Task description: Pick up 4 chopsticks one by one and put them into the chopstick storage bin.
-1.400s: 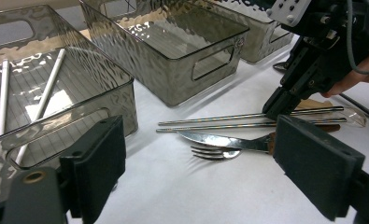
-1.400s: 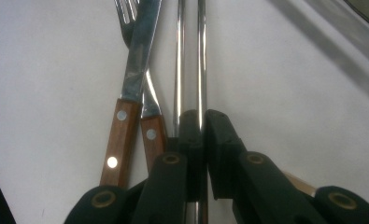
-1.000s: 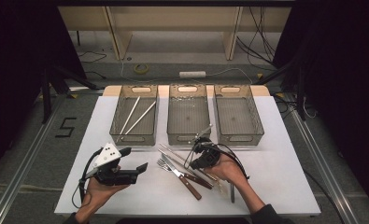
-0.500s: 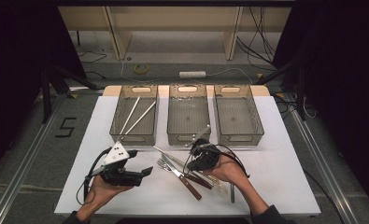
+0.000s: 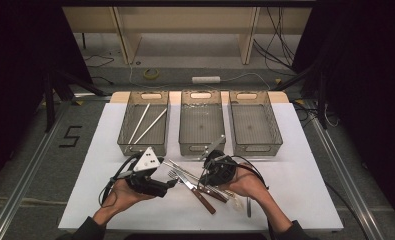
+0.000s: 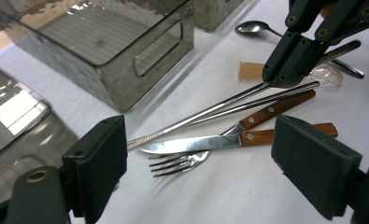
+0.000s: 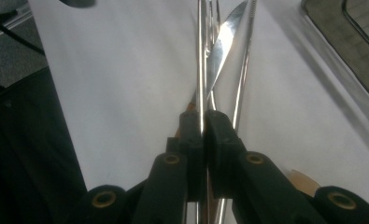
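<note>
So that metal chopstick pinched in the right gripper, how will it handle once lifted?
The chopstick looks stiff, a thin straight metal rod, so it probably won't droop. Its polished surface may slip or swivel, since the right gripper pinches it near one end. Round and slim, it would likely roll if dropped.

In the right gripper view, the chopstick (image 7: 200,70) runs off the top edge and its lower end is hidden between the closed pads. The knife (image 7: 222,44) tip is cut by the same edge, and its handle sits behind the jaws. In the left gripper view, the right gripper (image 6: 292,63) is cropped at the top. The far spoon (image 6: 254,28) is blurred.
</note>
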`<state>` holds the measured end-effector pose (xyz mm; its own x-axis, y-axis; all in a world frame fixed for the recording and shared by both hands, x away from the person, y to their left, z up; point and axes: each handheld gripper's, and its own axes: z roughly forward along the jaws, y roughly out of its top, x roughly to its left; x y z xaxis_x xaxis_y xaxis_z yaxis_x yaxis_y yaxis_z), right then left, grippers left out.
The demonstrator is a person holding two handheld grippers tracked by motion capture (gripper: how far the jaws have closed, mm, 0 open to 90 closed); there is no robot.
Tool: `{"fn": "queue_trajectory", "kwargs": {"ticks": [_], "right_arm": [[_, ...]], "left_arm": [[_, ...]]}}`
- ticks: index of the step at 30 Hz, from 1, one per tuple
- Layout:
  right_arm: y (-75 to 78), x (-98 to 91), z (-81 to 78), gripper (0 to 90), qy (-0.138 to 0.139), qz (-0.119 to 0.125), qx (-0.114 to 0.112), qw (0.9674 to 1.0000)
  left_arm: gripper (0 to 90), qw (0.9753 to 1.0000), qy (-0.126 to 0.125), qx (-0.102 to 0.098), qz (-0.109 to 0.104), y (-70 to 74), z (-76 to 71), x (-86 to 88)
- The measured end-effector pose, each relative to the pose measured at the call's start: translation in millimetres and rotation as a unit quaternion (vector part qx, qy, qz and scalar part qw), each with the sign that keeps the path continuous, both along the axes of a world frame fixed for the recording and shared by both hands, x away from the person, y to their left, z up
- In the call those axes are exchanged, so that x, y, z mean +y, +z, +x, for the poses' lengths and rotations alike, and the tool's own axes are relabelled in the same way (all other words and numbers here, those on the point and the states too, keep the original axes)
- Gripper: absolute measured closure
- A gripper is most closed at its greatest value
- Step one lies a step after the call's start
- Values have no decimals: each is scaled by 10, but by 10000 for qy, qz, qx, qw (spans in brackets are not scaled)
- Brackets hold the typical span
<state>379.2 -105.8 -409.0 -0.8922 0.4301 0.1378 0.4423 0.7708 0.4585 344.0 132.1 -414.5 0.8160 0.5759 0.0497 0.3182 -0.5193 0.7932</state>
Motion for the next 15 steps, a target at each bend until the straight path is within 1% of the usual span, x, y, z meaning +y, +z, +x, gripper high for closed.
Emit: {"fn": "queue_trajectory", "kwargs": {"ticks": [2, 4, 7, 8, 9, 12, 13, 15], "right_arm": [[13, 7, -11, 859, 94, 12, -41, 9999], [25, 23, -29, 859, 146, -8, -39, 9999], [28, 44, -46, 860, 226, -36, -41, 9997], [29, 50, -52, 859, 245, -45, -30, 9997], [27, 53, -56, 860, 274, -49, -32, 9996], [26, 66, -67, 860, 349, -64, -51, 9994], [26, 70, -69, 859, 370, -70, -53, 9993], [26, 75, -73, 860, 415, -83, -60, 9991]], "left_arm": [[183, 9999, -114, 25, 75, 7, 20, -53], [183, 9996, -207, 42, 207, 9, 35, -96], [198, 9980, -343, 10, 533, 5, 50, -152], [204, 9974, -379, 10, 607, 1, 53, -172], [210, 9968, -422, 43, 671, -7, 56, -193], [235, 9935, -593, 72, 969, -36, 67, -255], [246, 9927, -644, 110, 1017, -49, 67, -273], [270, 9911, -734, 118, 1102, -72, 62, -303]]}}
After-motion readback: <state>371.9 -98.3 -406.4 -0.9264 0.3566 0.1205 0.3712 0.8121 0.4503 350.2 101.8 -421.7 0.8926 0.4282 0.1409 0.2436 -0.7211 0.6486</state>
